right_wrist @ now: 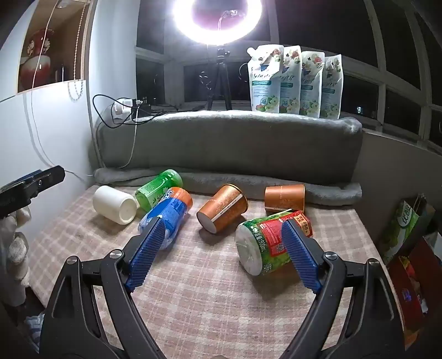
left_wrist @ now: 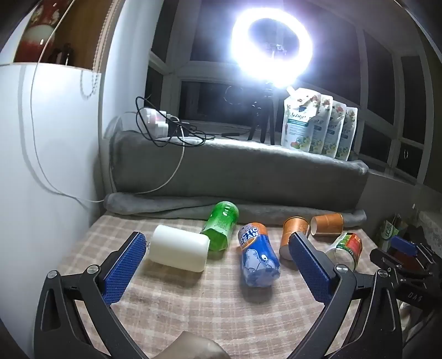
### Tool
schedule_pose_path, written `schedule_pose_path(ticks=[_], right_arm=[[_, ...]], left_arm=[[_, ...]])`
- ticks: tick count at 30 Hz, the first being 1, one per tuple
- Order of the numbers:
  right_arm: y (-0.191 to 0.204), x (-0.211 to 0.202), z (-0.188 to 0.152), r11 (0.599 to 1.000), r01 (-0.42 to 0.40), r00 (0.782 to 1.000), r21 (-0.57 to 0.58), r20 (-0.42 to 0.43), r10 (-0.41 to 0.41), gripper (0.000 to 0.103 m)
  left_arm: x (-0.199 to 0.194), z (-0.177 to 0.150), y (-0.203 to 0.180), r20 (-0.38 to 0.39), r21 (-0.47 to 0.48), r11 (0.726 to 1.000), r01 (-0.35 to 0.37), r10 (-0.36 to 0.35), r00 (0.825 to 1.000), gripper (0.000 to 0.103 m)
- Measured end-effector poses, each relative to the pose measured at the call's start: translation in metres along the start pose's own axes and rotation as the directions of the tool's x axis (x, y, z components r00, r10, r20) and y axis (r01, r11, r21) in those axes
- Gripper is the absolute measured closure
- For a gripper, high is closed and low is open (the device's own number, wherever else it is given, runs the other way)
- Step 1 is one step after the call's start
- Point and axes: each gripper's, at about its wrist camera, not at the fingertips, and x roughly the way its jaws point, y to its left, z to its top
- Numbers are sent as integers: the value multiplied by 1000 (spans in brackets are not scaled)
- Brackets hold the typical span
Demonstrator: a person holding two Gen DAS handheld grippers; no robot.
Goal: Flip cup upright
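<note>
Several cups lie on their sides on a checked cloth (right_wrist: 193, 290). In the left wrist view: a white cup (left_wrist: 179, 248), a green cup (left_wrist: 221, 225), a blue and orange cup (left_wrist: 258, 255), two brown paper cups (left_wrist: 294, 232) (left_wrist: 327, 224), and a clear cup with a red and green label (left_wrist: 348, 248). My left gripper (left_wrist: 216, 265) is open and empty, just short of the white and blue cups. My right gripper (right_wrist: 221, 251) is open and empty; the labelled cup (right_wrist: 265, 243) lies against its right finger (right_wrist: 299, 256), and a brown cup (right_wrist: 223, 211) lies ahead.
A rolled grey blanket (right_wrist: 229, 149) borders the cloth at the back, with refill pouches (right_wrist: 295, 82), a ring light (right_wrist: 218, 22) on a tripod and a power strip (right_wrist: 124, 106) with cables on it. Boxes (right_wrist: 406, 226) stand to the right. A white wall (left_wrist: 55, 138) is on the left.
</note>
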Motion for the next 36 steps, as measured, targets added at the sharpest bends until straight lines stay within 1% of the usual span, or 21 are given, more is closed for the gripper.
schedule_pose_path(ticks=[2,3,4,5,7,8,10,11,17,20,36], right_arm=[[0,-1,0,1000,0,1000,2,13,0,14],[0,-1,0,1000,0,1000,2,13,0,14],[0,-1,0,1000,-1,1000,-1,9,1,14],[0,0,0,1000,-3,1000,0,6,3,14],[-1,1,0,1000,-11,1000,1,-1,11,14],[0,-1,0,1000,3,1000,-2,14,-3,14],[2,0,-2,1000,5,1000,-4,11,-5,14],[-2,0,3,1000,6,1000,-4,10,-6,14],[-5,1,6,1000,1,1000,7,5,-1,14],[-3,-1,1,1000,5,1000,18,8,-5,14],[-5,2,0,999,1,1000,36,0,-1,14]], left_arm=[[-1,-1,-4,8,22,1000,-11,11,1000,1],[-1,-4,-5,4,16,1000,-26,26,1000,1],[2,-4,-2,-11,1,1000,-22,22,1000,1],[1,-4,1,-5,-16,1000,-16,16,1000,1],[1,-3,1,1,-3,1000,-18,18,1000,1],[1,-3,0,4,0,1000,-21,21,1000,1],[-1,0,-1,7,4,1000,-23,23,1000,1],[-1,0,0,8,3,1000,-21,21,1000,1],[-3,2,-3,8,12,1000,-24,24,1000,1],[-4,2,-2,12,14,1000,-22,22,1000,1],[-2,-4,-5,9,19,1000,-11,11,1000,1]])
